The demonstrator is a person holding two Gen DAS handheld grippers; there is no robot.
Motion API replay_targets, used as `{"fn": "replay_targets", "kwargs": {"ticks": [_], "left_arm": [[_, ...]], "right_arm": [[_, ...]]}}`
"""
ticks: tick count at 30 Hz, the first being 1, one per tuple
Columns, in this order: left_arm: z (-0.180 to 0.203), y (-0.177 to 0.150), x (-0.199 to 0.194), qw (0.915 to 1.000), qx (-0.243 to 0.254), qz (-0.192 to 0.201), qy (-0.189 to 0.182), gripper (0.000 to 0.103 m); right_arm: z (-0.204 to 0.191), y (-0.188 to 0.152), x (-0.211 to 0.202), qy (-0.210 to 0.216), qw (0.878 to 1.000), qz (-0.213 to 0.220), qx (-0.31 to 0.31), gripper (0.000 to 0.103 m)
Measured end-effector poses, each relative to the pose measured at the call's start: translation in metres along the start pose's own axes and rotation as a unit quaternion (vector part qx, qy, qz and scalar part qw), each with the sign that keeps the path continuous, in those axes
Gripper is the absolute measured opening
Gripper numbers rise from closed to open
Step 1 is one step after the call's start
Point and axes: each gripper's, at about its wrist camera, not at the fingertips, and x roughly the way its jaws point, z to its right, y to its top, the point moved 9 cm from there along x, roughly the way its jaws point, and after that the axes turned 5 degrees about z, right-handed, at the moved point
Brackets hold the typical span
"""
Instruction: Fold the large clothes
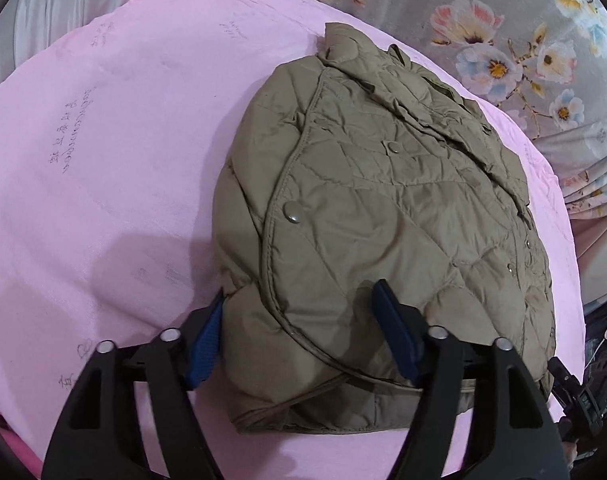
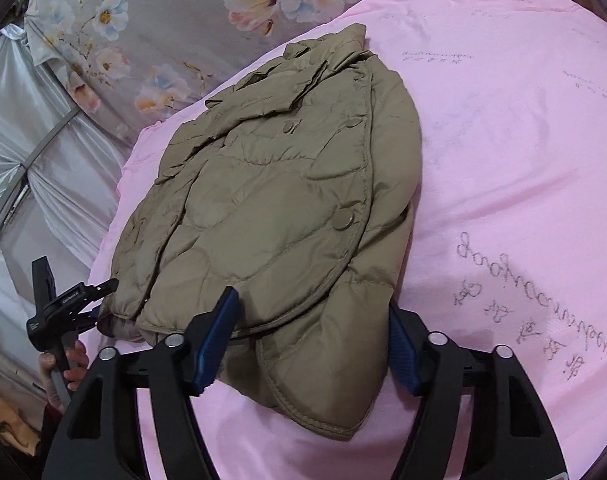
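An olive quilted jacket (image 1: 383,216) lies folded into a compact bundle on a pink sheet (image 1: 103,140); it also shows in the right wrist view (image 2: 271,208). My left gripper (image 1: 303,304) is open, its blue-padded fingers straddling the jacket's near edge without clamping it. My right gripper (image 2: 315,308) is open too, its fingers on either side of the jacket's near corner. The left gripper (image 2: 103,300) appears in the right wrist view at the jacket's left edge, held by a hand.
A grey floral cloth (image 1: 503,20) lies beyond the pink sheet (image 2: 503,120). Silvery satin fabric (image 2: 43,160) hangs at the left. Handwriting (image 2: 523,300) marks the sheet. Dark equipment (image 1: 599,352) sits at the right edge.
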Motion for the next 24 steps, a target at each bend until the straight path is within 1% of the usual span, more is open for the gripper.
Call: {"fn": "replay_targets", "kwargs": {"ticks": [1,2,3,5,6,8,11,15,18,20,21,24], "left_arm": [[0.001,0.001,-0.002,1.0000,0.000,0.002,-0.002,0.052],[0.002,0.001,-0.004,1.0000,0.005,0.001,-0.006,0.037],[0.004,0.003,-0.008,0.9999,0.008,0.005,-0.010,0.025],[0.007,0.007,-0.018,0.9995,0.012,0.010,-0.026,0.014],[0.010,0.011,-0.027,0.9991,0.014,0.019,-0.036,0.012],[0.016,0.019,-0.048,0.9977,0.021,0.035,-0.054,0.010],[0.025,0.028,-0.095,0.9938,0.036,0.066,-0.082,0.009],[0.030,0.030,-0.167,0.9847,0.056,0.114,-0.119,0.009],[0.031,0.031,-0.216,0.9781,0.053,0.142,-0.143,0.009],[0.035,0.040,-0.240,0.9732,0.050,0.161,-0.156,0.009],[0.039,0.045,-0.246,0.9713,0.051,0.169,-0.159,0.009],[0.055,0.069,-0.253,0.9665,0.067,0.197,-0.151,0.010]], "right_arm": [[-0.002,-0.002,0.002,0.003,1.000,-0.004,0.000,0.047],[-0.003,-0.004,0.002,0.002,1.000,-0.004,-0.001,0.033],[-0.004,-0.004,0.000,0.003,1.000,0.001,-0.002,0.023],[-0.010,0.000,-0.009,0.020,1.000,0.023,0.005,0.015],[-0.013,0.004,-0.016,0.031,0.999,0.034,0.006,0.012],[-0.023,0.010,-0.035,0.055,0.997,0.060,0.000,0.011],[-0.043,0.016,-0.069,0.079,0.992,0.090,-0.036,0.010],[-0.069,0.014,-0.127,0.107,0.983,0.124,-0.077,0.010],[-0.091,0.016,-0.173,0.121,0.974,0.154,-0.110,0.009],[-0.107,0.027,-0.196,0.128,0.968,0.176,-0.123,0.009],[-0.112,0.034,-0.200,0.129,0.966,0.185,-0.126,0.009],[-0.123,0.068,-0.204,0.134,0.961,0.209,-0.119,0.009]]}}
